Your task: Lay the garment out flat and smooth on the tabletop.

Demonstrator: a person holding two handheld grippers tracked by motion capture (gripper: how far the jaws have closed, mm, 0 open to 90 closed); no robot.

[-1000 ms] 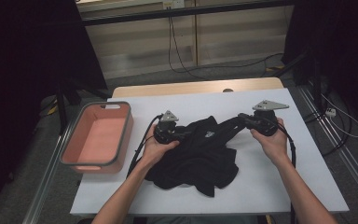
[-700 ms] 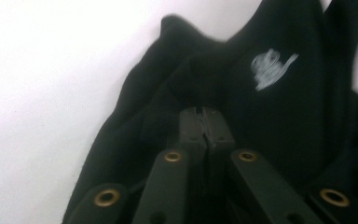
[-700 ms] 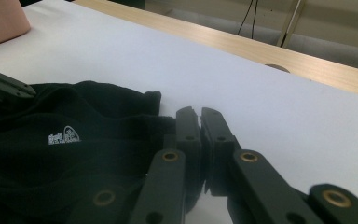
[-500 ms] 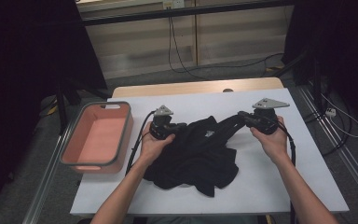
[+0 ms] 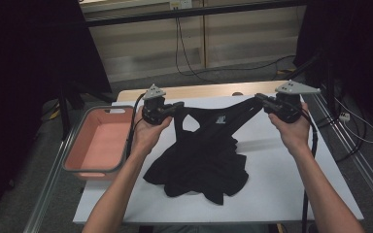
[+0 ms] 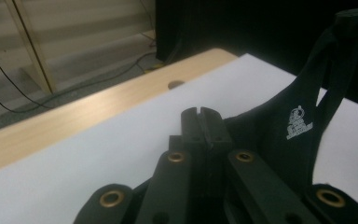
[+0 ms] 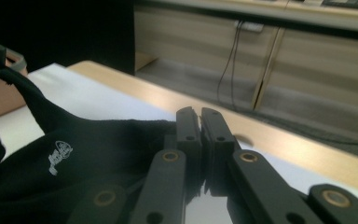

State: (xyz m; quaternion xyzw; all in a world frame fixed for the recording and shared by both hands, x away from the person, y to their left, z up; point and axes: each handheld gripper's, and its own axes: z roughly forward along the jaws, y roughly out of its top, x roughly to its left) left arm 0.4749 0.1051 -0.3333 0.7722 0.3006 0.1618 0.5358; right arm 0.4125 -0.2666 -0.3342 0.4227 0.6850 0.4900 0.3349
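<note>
A black sleeveless top (image 5: 201, 155) with a small white label print hangs stretched between my two grippers, its lower part still bunched on the white table (image 5: 281, 184). My left gripper (image 5: 177, 106) is shut on one shoulder strap at the top's left. At the top's right, my right gripper (image 5: 262, 99) is shut on the other strap. In the left gripper view the jaws (image 6: 199, 112) stand together with the black cloth (image 6: 284, 140) running off to their right. The right gripper view has the jaws (image 7: 196, 112) pressed together on the cloth (image 7: 74, 158), which trails left.
A pink basin (image 5: 99, 141) stands at the table's left edge, beside my left forearm. A bare wooden strip (image 5: 199, 91) runs along the table's far edge. Cables lie on the floor beyond, and each gripper trails a black cable.
Both hands have risen and spread a little, lifting the top's upper part off the table and pulling it taut between the grippers.
</note>
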